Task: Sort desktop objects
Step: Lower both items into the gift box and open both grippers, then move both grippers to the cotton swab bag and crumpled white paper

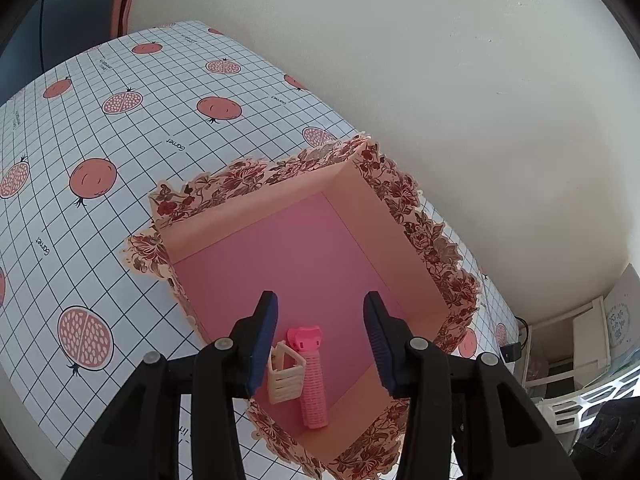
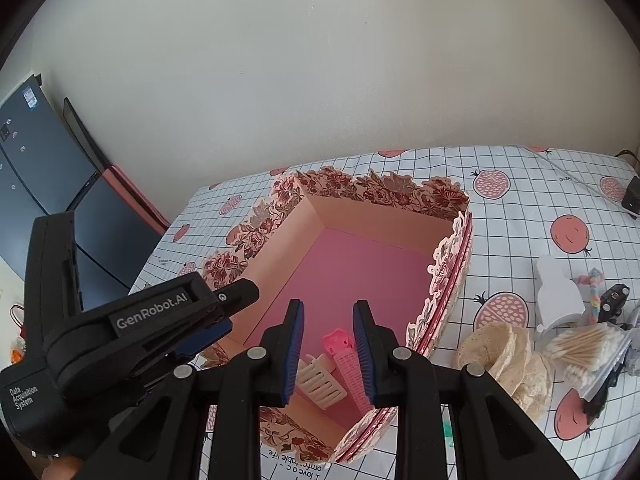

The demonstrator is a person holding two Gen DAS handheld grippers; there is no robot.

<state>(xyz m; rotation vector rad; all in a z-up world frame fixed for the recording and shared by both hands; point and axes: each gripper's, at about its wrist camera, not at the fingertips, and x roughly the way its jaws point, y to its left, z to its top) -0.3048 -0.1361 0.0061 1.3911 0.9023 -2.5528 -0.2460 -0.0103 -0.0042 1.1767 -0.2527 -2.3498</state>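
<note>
Grippers — left gripper [image 1: 320,344] and right gripper [image 2: 329,350] — are hanging released over the box [image 2: 450,276]; clear its rim before reaching for the cotton swabs [image 2: 588,346].

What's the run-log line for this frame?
left tongs: open, empty | right tongs: open, empty | floral box: pink hair roller, cream clip inside

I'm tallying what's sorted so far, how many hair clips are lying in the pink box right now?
2, side by side near one corner of the pink box: a cream hair clip and a pink hair clip beside it. The grippers' fingers may hide more.
</note>
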